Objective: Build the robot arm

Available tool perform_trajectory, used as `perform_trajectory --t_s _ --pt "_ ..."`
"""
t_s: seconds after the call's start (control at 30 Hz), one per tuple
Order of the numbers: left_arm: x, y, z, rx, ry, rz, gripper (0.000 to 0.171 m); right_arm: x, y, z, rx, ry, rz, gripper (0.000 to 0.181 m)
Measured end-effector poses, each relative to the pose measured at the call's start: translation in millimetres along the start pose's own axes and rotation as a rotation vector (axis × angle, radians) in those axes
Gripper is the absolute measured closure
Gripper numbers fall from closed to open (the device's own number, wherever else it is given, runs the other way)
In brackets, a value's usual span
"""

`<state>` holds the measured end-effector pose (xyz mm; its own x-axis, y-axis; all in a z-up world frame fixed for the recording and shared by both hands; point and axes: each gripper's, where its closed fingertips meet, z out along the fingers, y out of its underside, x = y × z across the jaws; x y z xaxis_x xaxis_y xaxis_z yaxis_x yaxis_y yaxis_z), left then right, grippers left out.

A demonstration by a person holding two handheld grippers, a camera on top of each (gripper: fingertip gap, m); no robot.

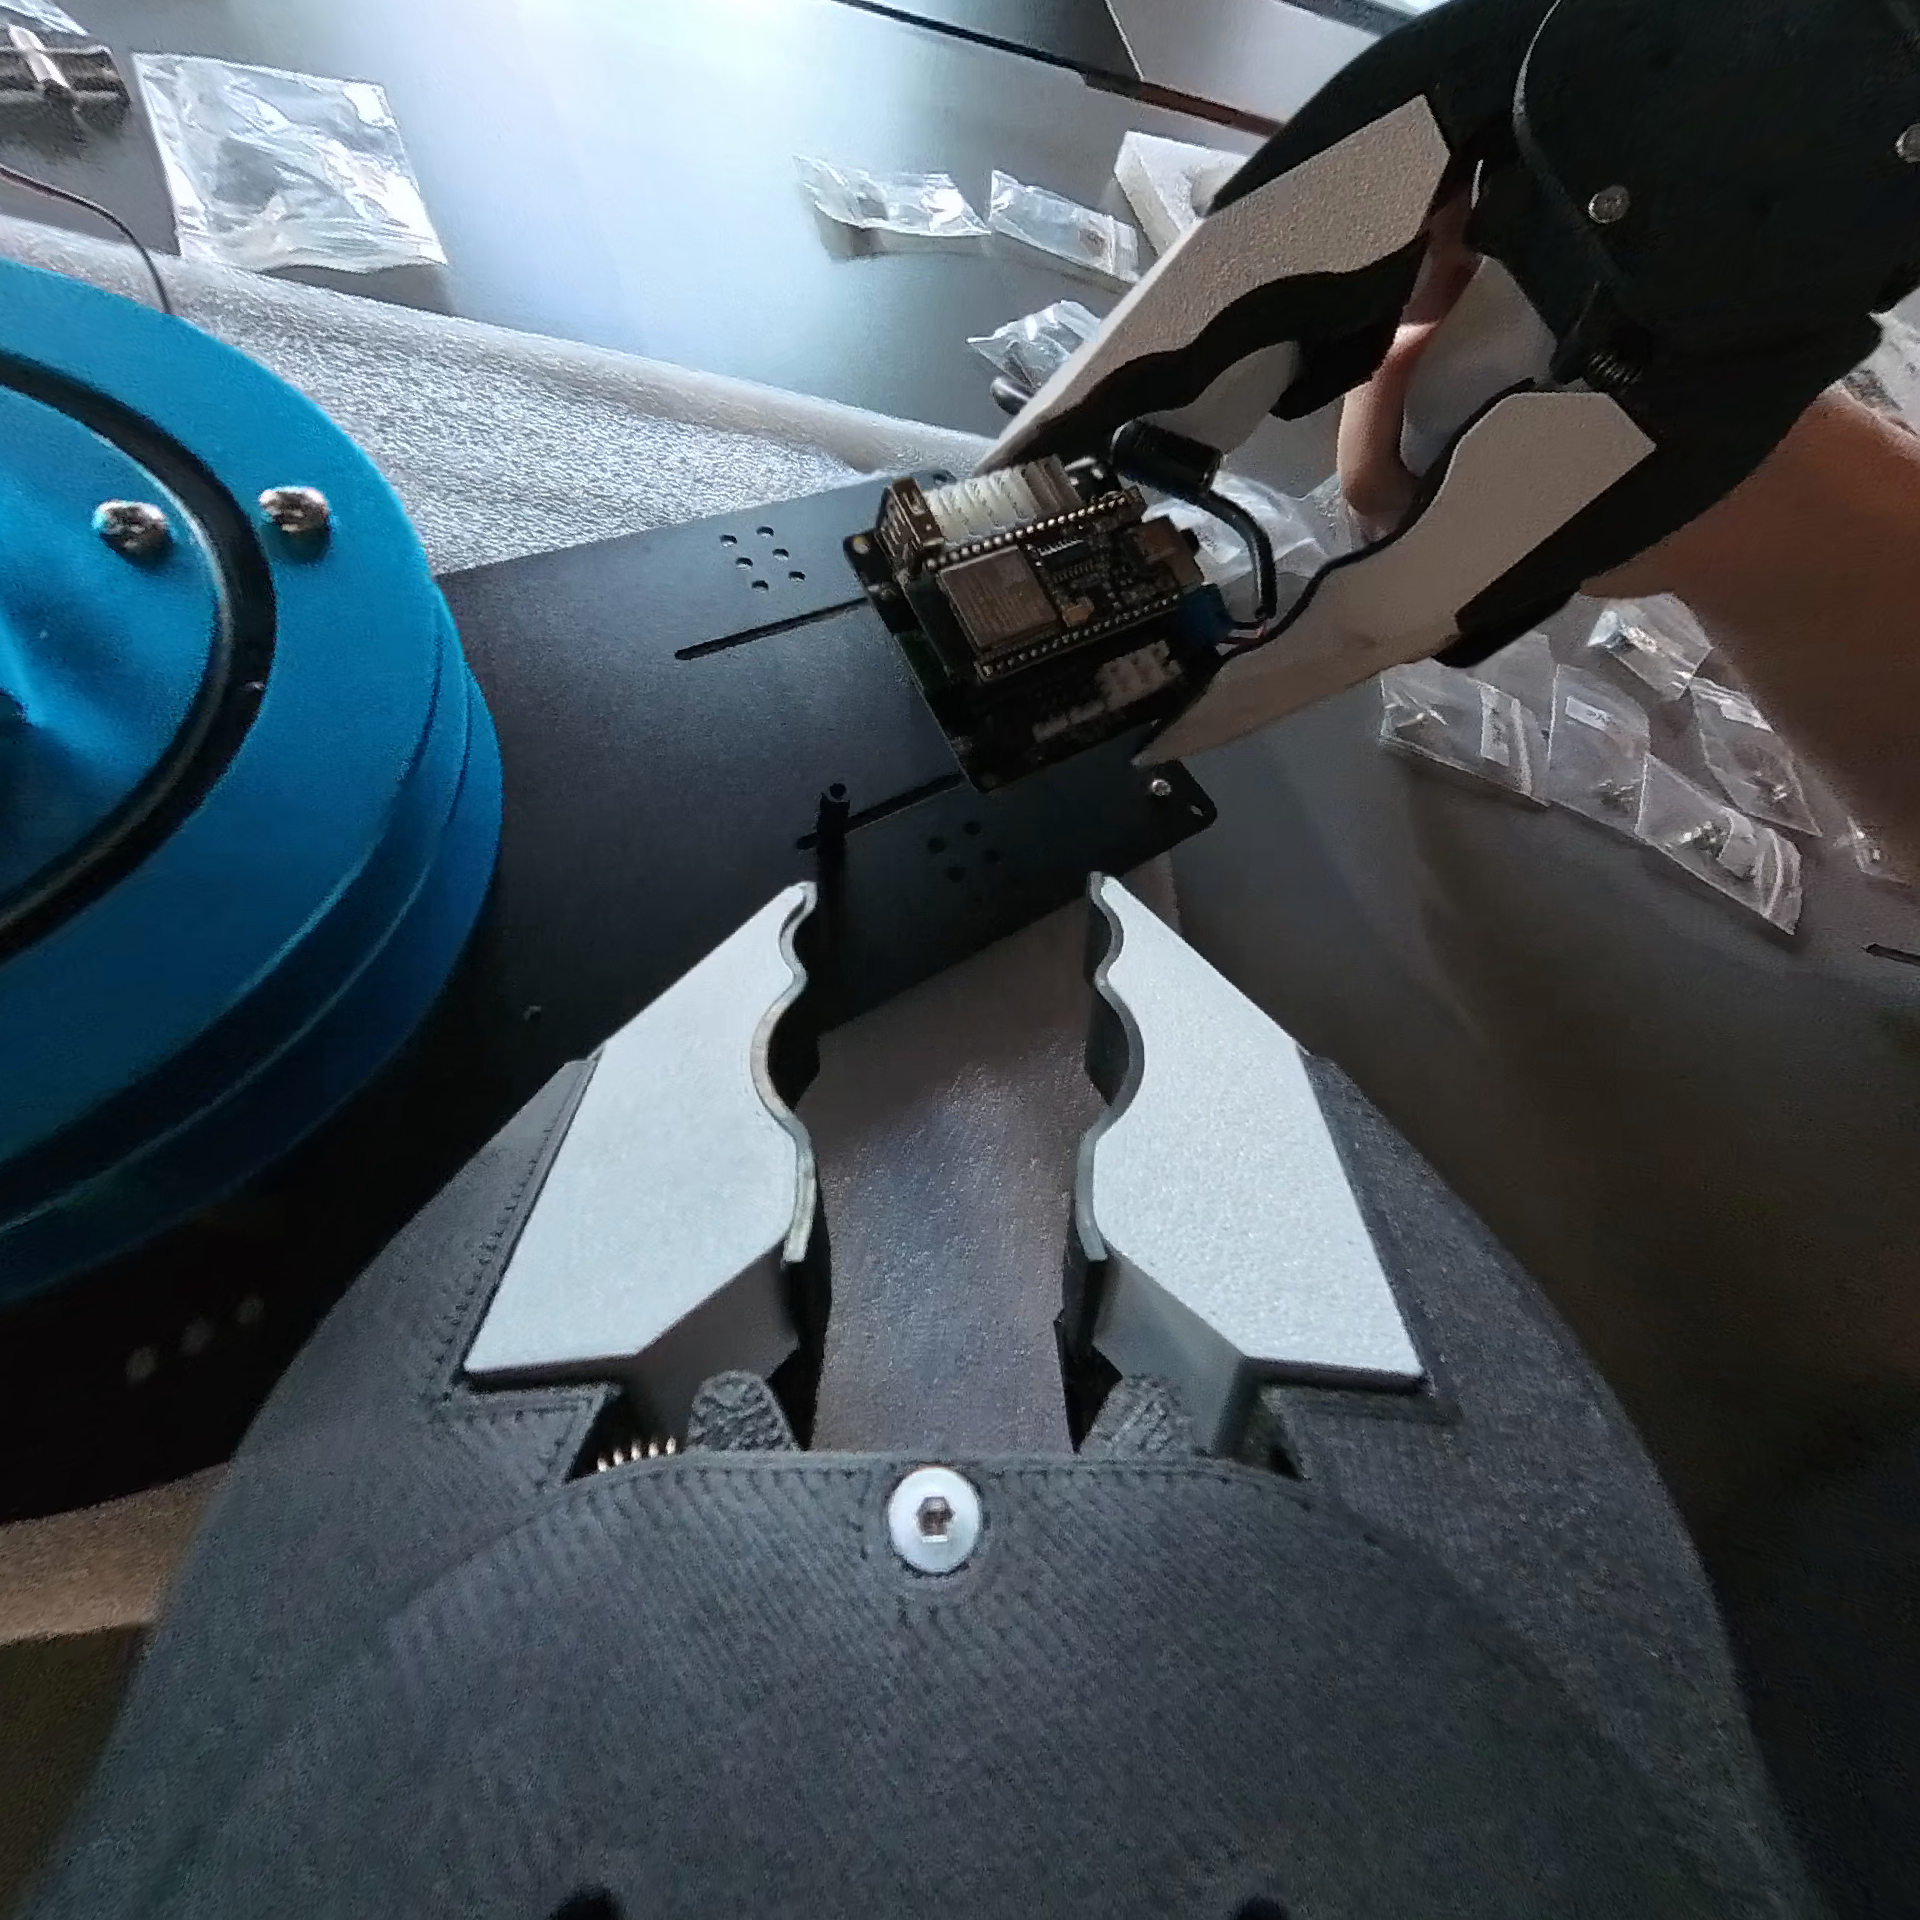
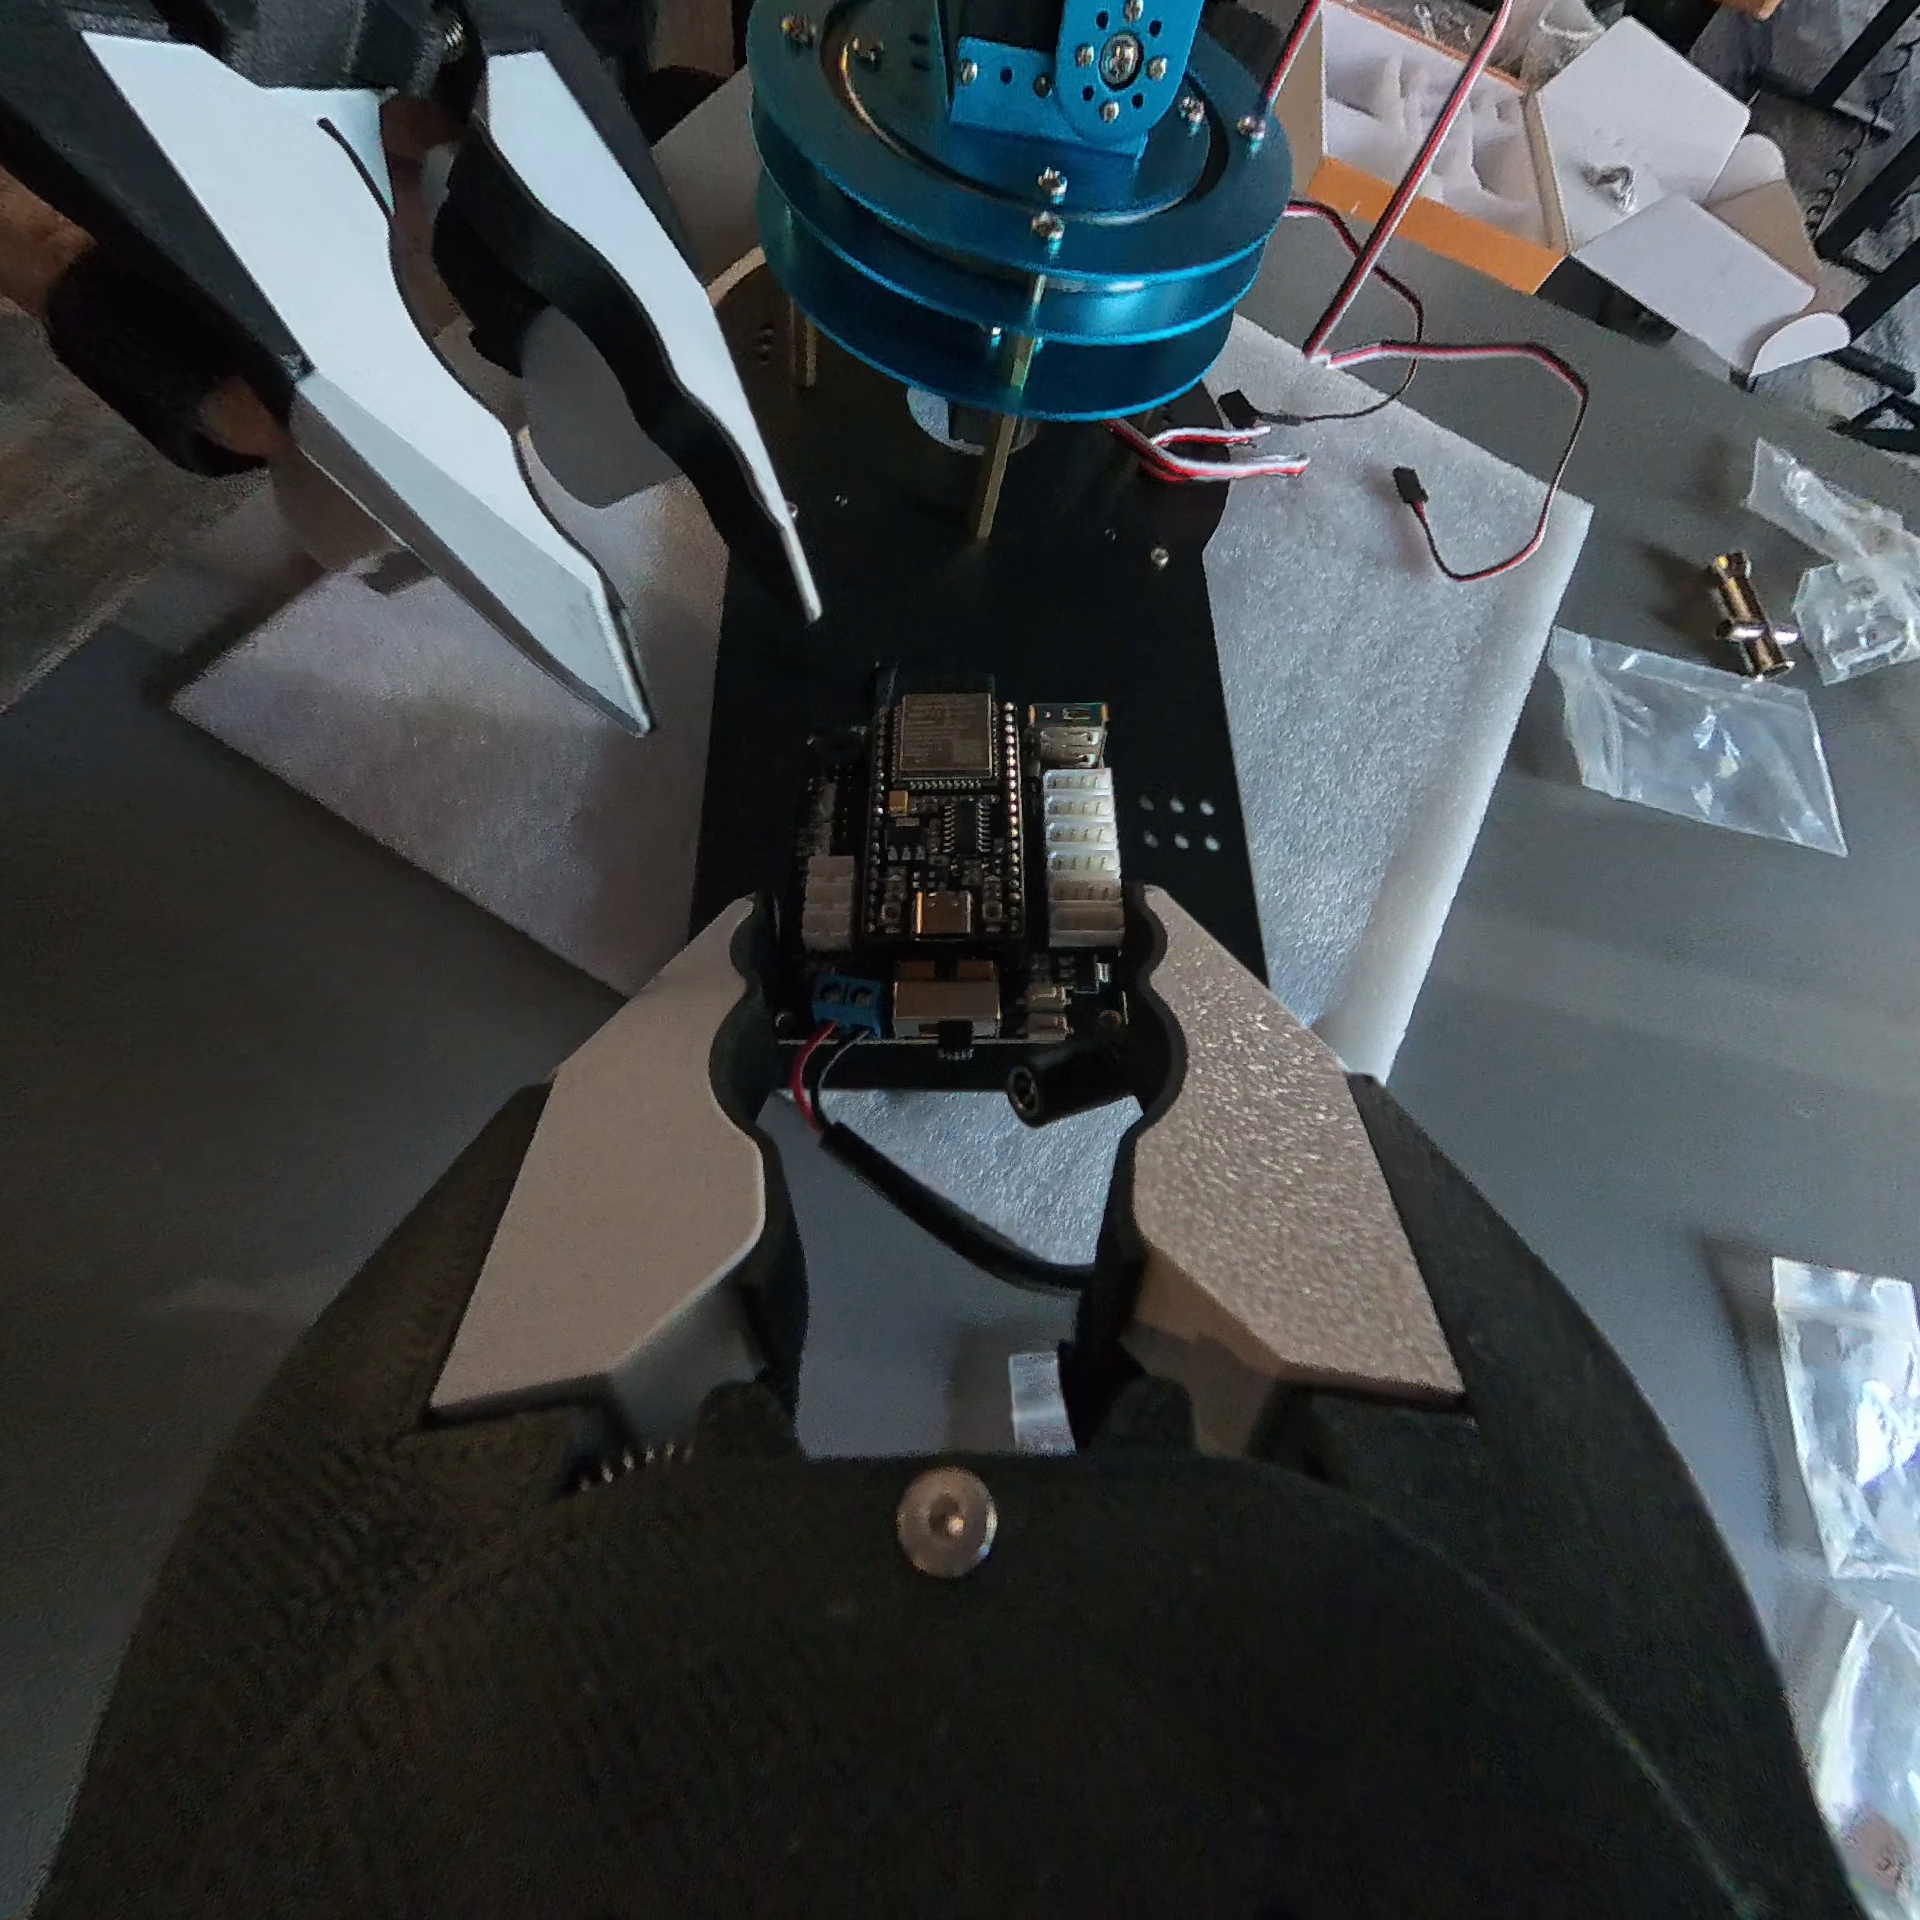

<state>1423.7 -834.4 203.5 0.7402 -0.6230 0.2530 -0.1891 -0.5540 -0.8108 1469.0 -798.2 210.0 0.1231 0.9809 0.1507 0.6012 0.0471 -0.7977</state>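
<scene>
My right gripper (image 2: 948, 914) is shut on the near end of a black circuit board (image 2: 940, 821), one finger on each side. The board sits on or just above a black metal plate (image 2: 987, 613). A red and black lead with a barrel jack (image 2: 1049, 1086) hangs from it. In the left wrist view the right gripper (image 1: 1075, 608) holds the board (image 1: 1039, 623) over the plate (image 1: 623, 727). My left gripper (image 1: 951, 899) is open and empty at the plate's near edge, beside a thin black post (image 1: 831, 831). It also shows in the right wrist view (image 2: 722, 665).
A blue stacked turntable (image 2: 1018, 260) with a servo bracket stands on the plate's far end (image 1: 208, 727). White foam sheet (image 2: 1371, 727) lies under the plate. Servo wires (image 2: 1455, 416), small plastic bags (image 2: 1694, 758) (image 1: 1621, 748) and an open cardboard box (image 2: 1507, 135) lie around.
</scene>
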Motion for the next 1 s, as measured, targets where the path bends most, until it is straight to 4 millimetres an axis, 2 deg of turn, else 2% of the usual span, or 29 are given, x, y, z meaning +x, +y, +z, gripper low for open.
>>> perform_trajectory --t_s 0.17,0.33,0.6,0.73,1.0 --pt "-1 -2 -9 0.019 0.005 -0.007 0.125 7 -12 9 0.032 -0.023 0.006 0.117" --pt "0 -1 -12 0.023 0.009 -0.002 0.125 10 -11 21 0.035 -0.056 0.011 0.116" --pt "-2 -1 -11 0.026 0.002 0.011 0.129 14 -10 24 0.044 -0.068 0.029 0.116" --pt "-2 -3 -9 0.028 0.003 0.028 0.139 13 -9 25 0.042 -0.075 0.028 0.116" --pt "-8 -9 -4 0.018 -0.064 0.146 0.14 13 -7 28 0.031 -0.082 0.029 0.116"
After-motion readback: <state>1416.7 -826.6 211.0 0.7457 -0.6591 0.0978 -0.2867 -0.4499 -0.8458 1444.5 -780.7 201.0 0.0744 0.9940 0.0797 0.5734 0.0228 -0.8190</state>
